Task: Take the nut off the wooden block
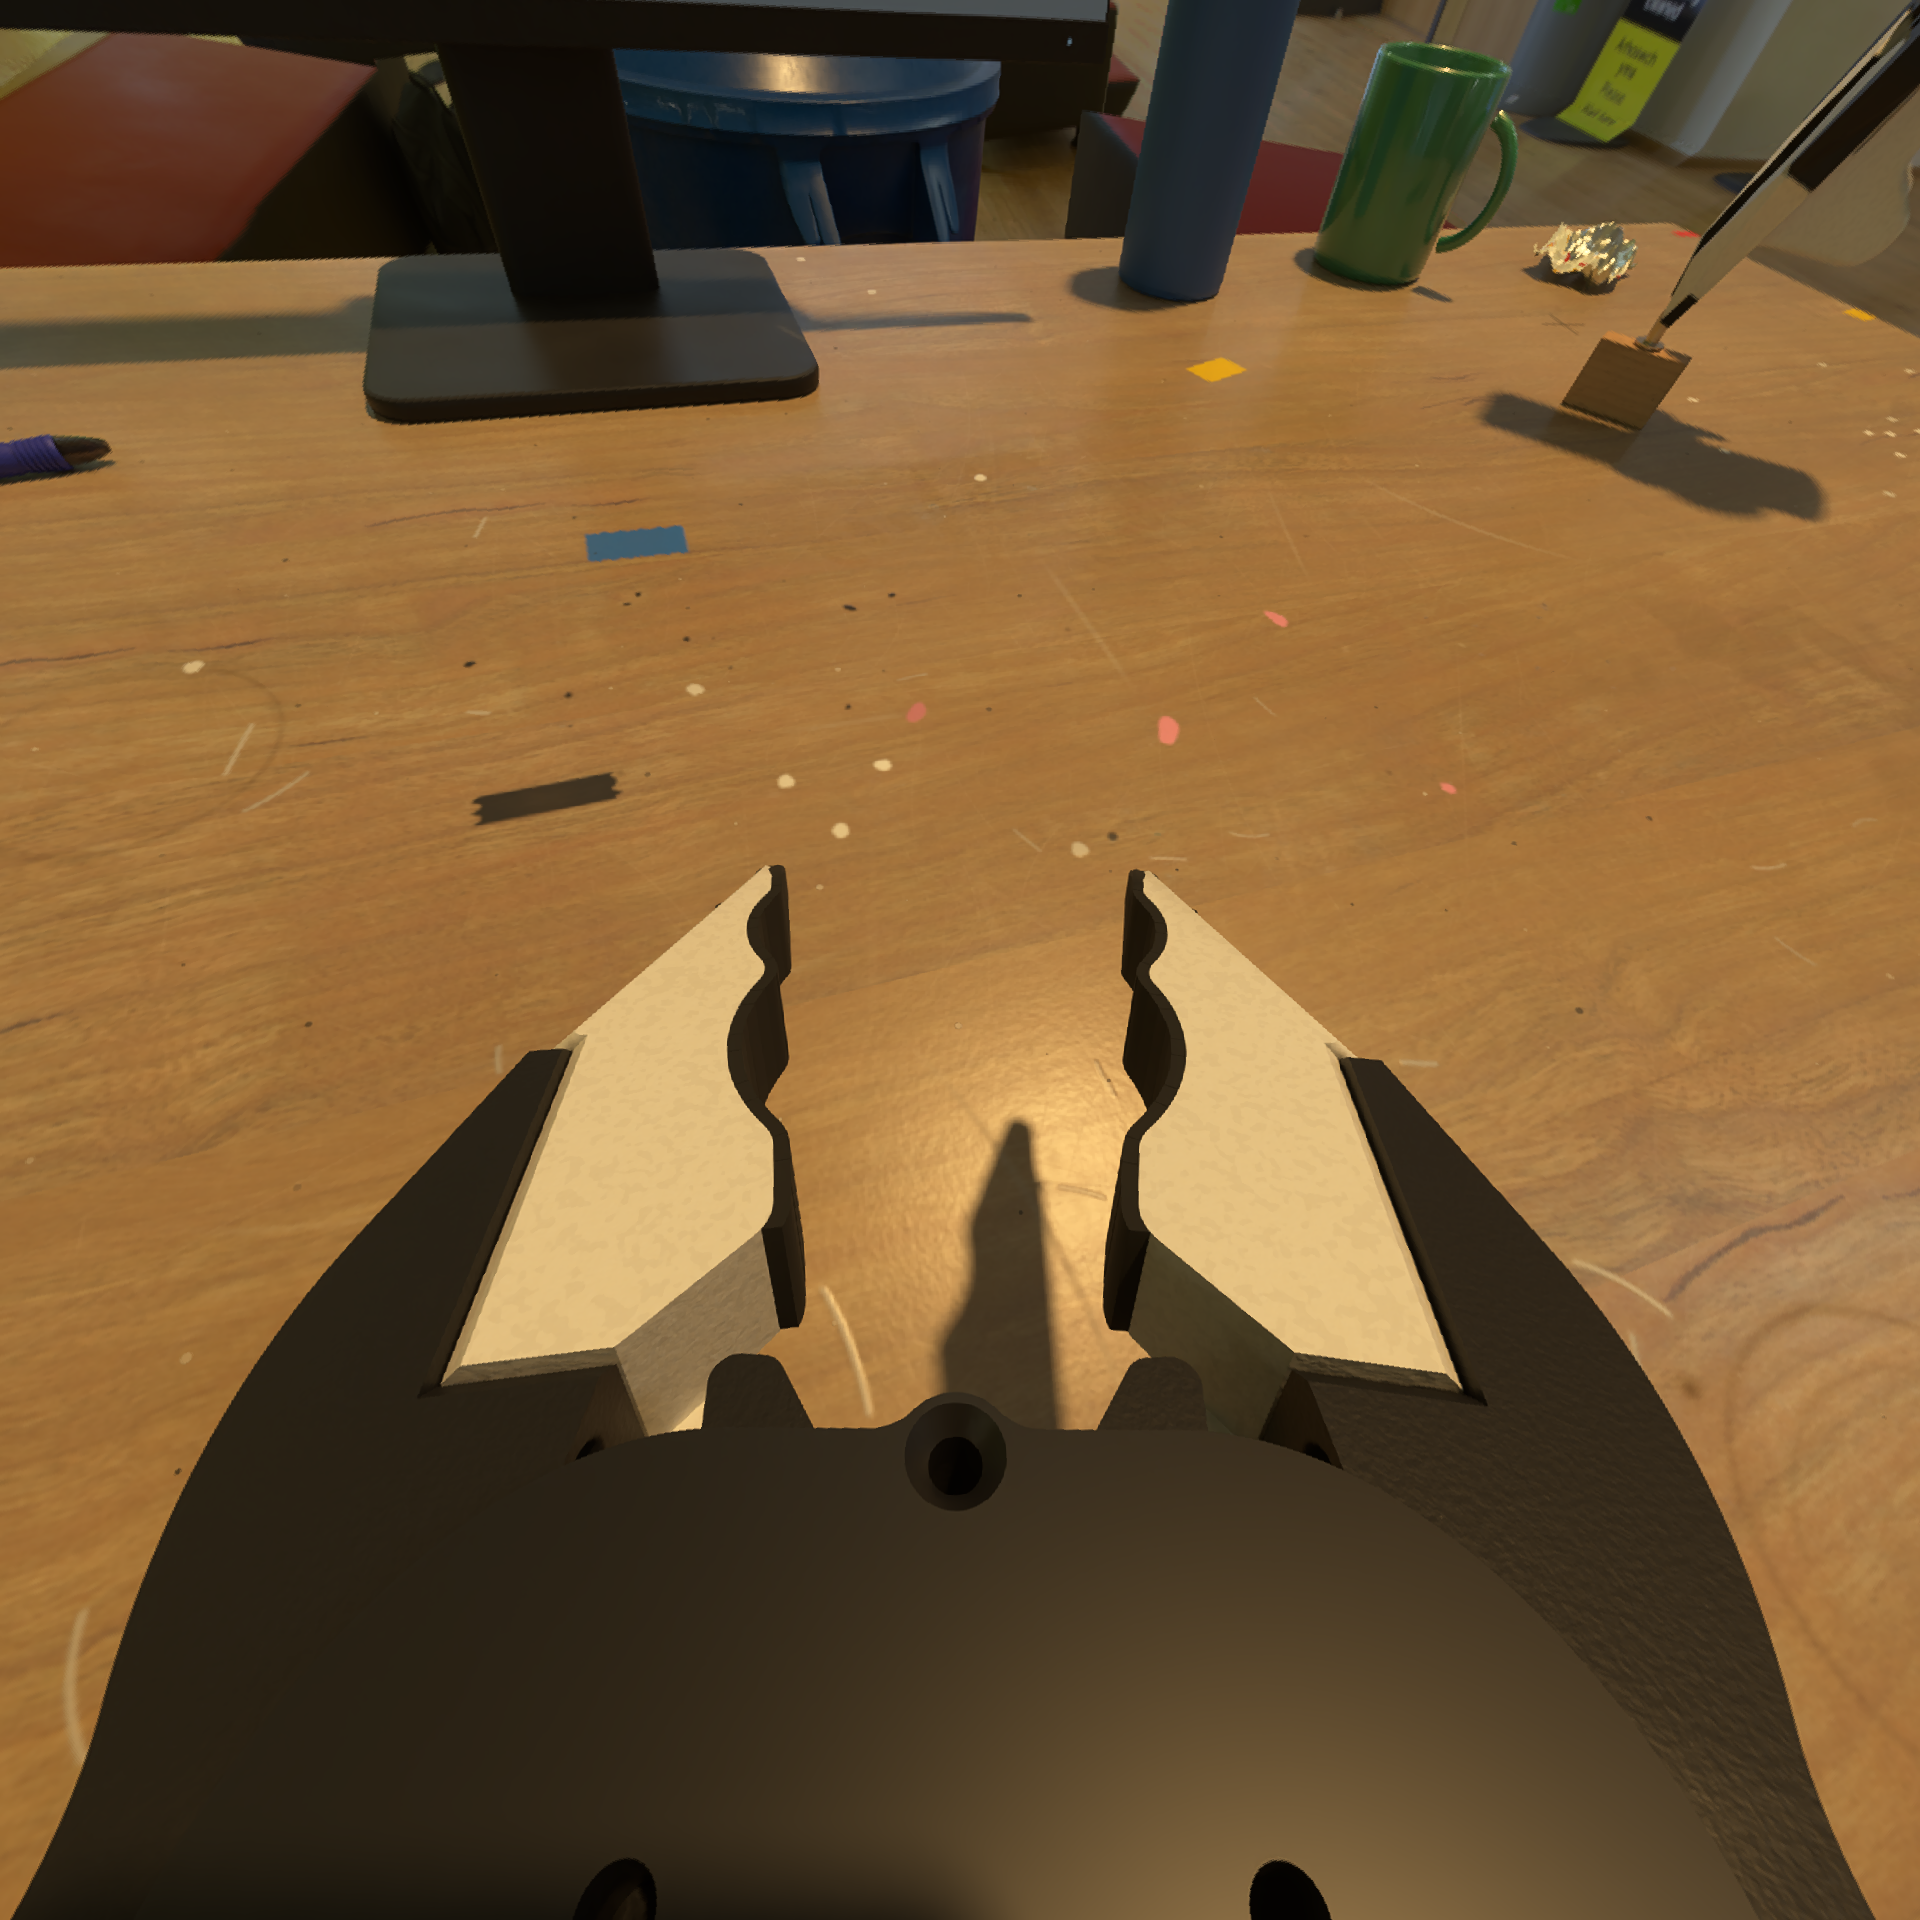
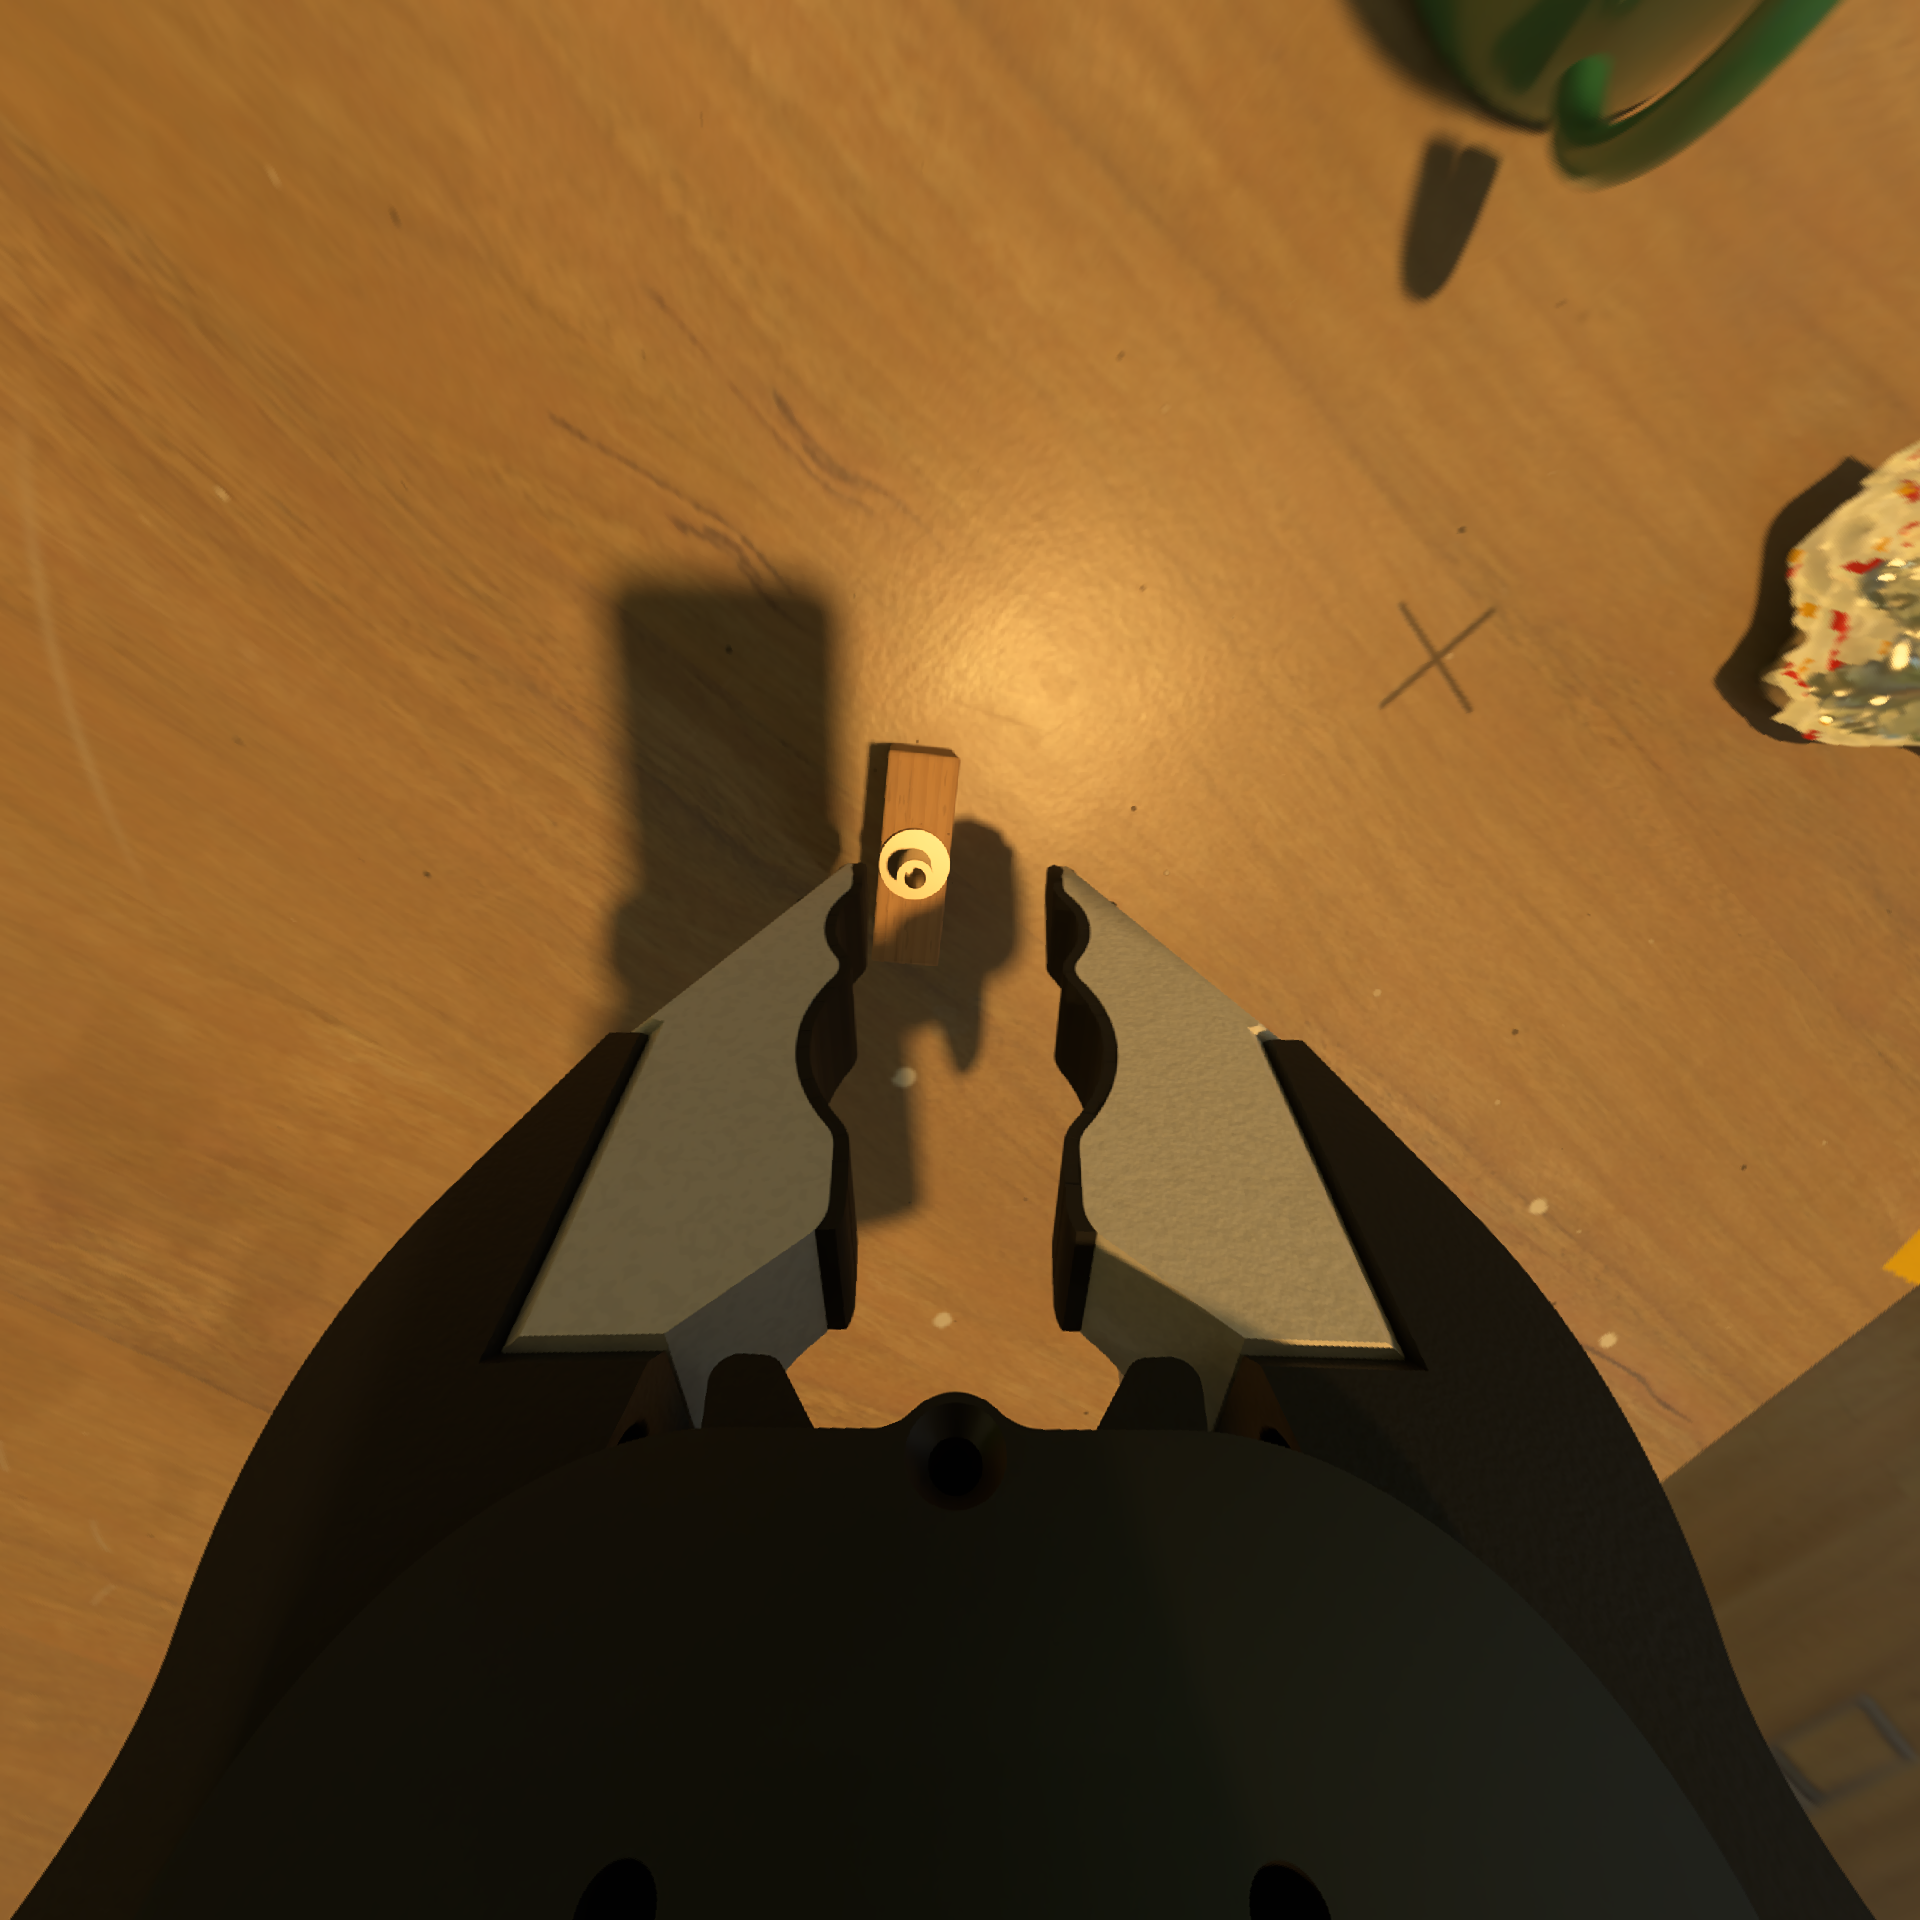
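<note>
The right gripper (image 2: 951, 904) points straight down over the wooden block (image 2: 914, 857), jaws apart and empty, lined up, it seems, to close on the nut (image 2: 913, 864) sitting on the block's top. The block lies nearer one finger than the other. Beyond the block on the table (image 2: 416, 416) lie crumpled foil (image 2: 1855, 634) and a green mug (image 2: 1621, 83), neither obstructing. The left gripper (image 1: 956, 904) hovers well away, jaws apart, idle.

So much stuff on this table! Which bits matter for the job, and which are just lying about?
Job:
- nut
- wooden block
- right hand-held gripper, open above the nut

Lying about:
- green mug
- foil ball
- blue tumbler
- monitor stand
- left hand-held gripper, open, far off
</note>
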### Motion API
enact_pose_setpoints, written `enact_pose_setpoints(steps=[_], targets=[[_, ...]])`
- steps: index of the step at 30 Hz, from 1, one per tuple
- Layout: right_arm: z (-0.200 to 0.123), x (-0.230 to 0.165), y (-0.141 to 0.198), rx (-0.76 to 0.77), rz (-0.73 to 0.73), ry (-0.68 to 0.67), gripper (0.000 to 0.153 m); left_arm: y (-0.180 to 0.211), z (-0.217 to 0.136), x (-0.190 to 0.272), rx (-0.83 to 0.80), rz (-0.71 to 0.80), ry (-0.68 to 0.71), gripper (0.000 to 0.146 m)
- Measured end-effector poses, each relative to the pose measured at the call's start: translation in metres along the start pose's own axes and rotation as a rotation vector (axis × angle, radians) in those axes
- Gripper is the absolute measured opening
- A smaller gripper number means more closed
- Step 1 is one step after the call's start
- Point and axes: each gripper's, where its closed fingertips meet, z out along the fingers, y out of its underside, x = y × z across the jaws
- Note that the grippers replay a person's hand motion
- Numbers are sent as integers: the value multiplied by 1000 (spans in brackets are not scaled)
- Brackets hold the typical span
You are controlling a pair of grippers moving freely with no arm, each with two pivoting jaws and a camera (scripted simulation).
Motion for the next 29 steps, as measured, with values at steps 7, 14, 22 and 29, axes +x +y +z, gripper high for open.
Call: enact_pose_setpoints(steps=[7, 14, 22, 29], targets=[[9, -11, 5, -47, 100, -177, 8, 2, 1, -2, -9, -1, 10, 64], [5, -21, 6, -84, 231, -157, 7, -5, -3, 0, 21, -32, 26, 63], [-11, -85, -14, -70, 249, -191, 7, -38, -25, -14, 146, 0, -97, 55], [-4, -154, -45, -77, 135, -244, 7, -78, -98, -98, 152, 186, -493, 98]])
